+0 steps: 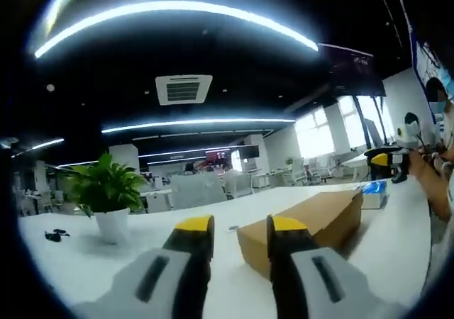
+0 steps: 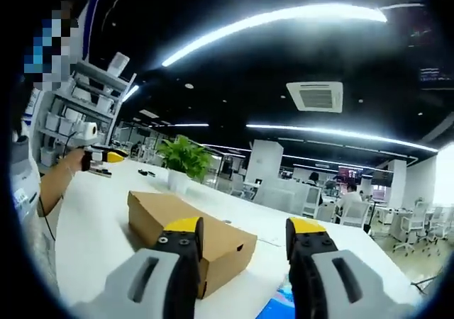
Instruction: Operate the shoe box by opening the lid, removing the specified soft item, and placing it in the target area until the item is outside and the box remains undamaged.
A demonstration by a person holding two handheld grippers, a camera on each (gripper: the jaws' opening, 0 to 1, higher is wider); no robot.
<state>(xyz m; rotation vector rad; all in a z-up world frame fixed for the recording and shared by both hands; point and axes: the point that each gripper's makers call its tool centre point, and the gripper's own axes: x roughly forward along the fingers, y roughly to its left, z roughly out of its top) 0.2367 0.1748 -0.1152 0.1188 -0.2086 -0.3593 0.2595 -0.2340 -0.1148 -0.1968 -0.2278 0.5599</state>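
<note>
A brown cardboard shoe box [image 1: 312, 223] lies shut on the white table [image 1: 99, 269], just beyond my left gripper [image 1: 240, 231], whose yellow-tipped jaws stand open and empty. In the right gripper view the same box [image 2: 181, 230] lies lid down in front of my right gripper [image 2: 245, 235], open with nothing held. The right gripper [image 1: 386, 164] appears at the far right of the left gripper view, held by a person's hand. The left gripper [image 2: 99, 157] appears at the left of the right gripper view, also in a hand.
A potted green plant [image 1: 106, 191] in a white pot stands on the table left of the box. A blue item [image 1: 372, 191] lies past the box's far end. Small black objects [image 1: 53, 235] sit near the table's left edge. Shelving [image 2: 78, 113] stands behind the person.
</note>
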